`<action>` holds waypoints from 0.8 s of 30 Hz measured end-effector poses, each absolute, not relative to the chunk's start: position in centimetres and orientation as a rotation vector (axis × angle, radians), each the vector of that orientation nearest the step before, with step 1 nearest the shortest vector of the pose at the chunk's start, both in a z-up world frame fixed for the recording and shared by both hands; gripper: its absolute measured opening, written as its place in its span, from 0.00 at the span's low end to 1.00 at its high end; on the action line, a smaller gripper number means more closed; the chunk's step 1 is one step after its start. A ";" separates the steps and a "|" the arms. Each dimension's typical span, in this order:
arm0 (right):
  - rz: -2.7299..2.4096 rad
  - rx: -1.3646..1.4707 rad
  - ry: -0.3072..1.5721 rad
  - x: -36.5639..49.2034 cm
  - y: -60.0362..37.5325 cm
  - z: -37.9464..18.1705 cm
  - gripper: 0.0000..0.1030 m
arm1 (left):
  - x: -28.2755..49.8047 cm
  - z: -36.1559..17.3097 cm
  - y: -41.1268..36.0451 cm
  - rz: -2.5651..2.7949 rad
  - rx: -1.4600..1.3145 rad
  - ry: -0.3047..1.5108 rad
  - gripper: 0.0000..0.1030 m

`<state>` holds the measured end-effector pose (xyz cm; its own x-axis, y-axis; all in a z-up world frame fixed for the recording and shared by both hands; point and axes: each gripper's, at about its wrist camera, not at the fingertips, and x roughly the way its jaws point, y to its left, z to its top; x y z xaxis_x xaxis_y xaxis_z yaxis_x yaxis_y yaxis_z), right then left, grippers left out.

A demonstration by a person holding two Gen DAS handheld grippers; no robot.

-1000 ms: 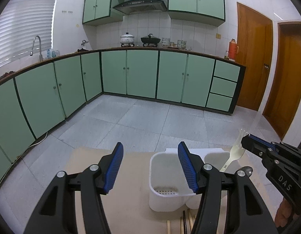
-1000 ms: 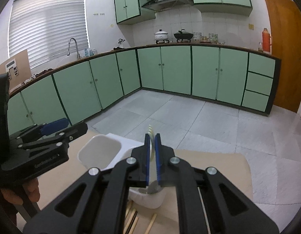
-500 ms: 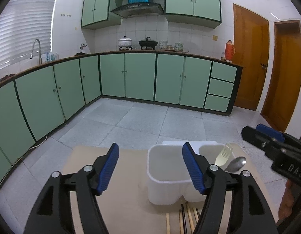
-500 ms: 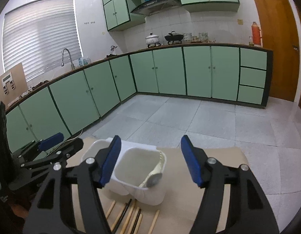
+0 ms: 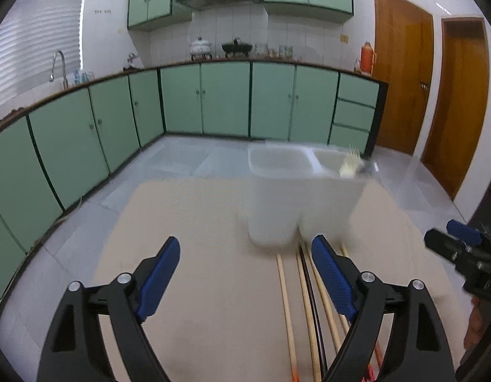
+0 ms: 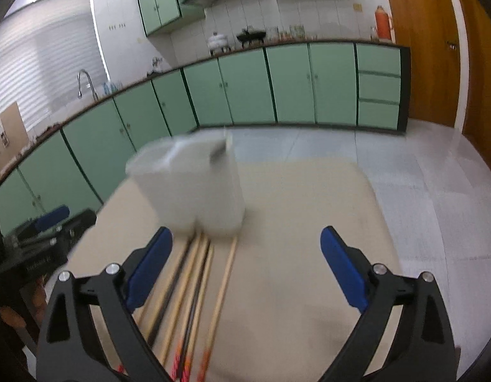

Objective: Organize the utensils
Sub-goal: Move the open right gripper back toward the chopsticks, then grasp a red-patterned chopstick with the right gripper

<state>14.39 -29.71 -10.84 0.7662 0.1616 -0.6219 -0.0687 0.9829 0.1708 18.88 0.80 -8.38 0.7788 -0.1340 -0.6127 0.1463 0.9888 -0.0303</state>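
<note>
Chopsticks (image 5: 288, 312), slim wooden rods, lie on the beige mat below the left gripper (image 5: 245, 273), jaws just widened and empty, white plastic caddy (image 5: 296, 197) beyond holding a fork (image 5: 350, 165); right view, right gripper (image 6: 245, 261) likewise newly spread, empty.

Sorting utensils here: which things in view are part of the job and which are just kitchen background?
Job:
- white two-compartment holder
- fork in its right compartment
- chopsticks on the table

Background:
- pots on the counter
- orange flask
- tap
- green cabinets
</note>
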 end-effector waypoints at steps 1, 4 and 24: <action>0.116 0.142 0.704 13.4 -29.5 -11.5 0.89 | 18.1 -9.0 0.8 -0.155 0.026 0.682 0.81; 0.098 0.156 0.746 11.0 -29.1 -13.3 0.89 | 15.8 -10.9 0.7 -0.156 0.041 0.746 0.81; 0.164 0.060 0.856 1.4 -25.3 -18.2 0.54 | 7.6 -15.4 1.6 -0.136 0.037 0.870 0.75</action>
